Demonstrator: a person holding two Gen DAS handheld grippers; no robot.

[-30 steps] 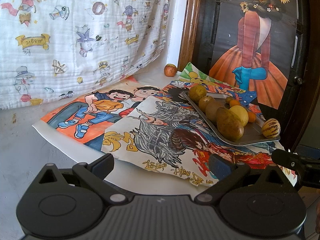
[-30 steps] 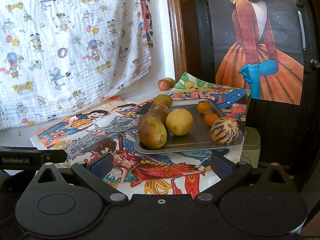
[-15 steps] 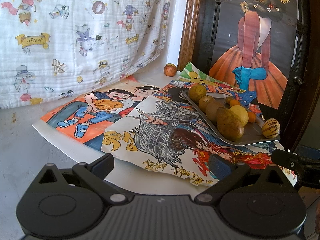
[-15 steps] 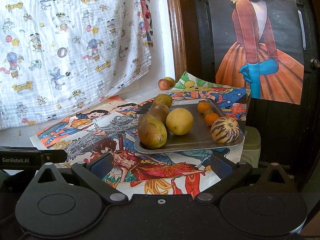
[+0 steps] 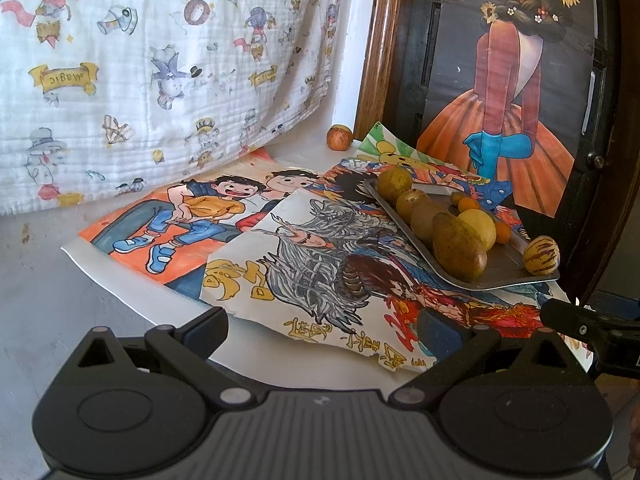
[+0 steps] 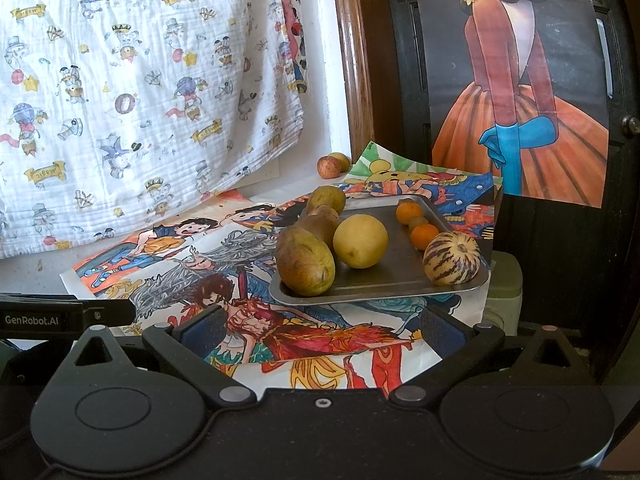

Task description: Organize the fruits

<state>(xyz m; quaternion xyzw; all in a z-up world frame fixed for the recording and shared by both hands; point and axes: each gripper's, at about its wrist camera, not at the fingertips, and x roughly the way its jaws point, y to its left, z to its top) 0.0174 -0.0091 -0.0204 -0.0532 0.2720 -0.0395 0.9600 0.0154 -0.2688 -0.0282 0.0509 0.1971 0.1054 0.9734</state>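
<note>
Hovering both grippers short of the metal tray (image 6: 384,288) of fruit.
I see left gripper (image 5: 324,326) and right gripper (image 6: 320,326) jaws apart, empty.

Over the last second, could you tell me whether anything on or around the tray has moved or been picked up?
Nothing has visibly changed. Both claws, left and right, stay open and empty, short of the tray. The fruit on it and the apple by the wall lie where they were.
</note>
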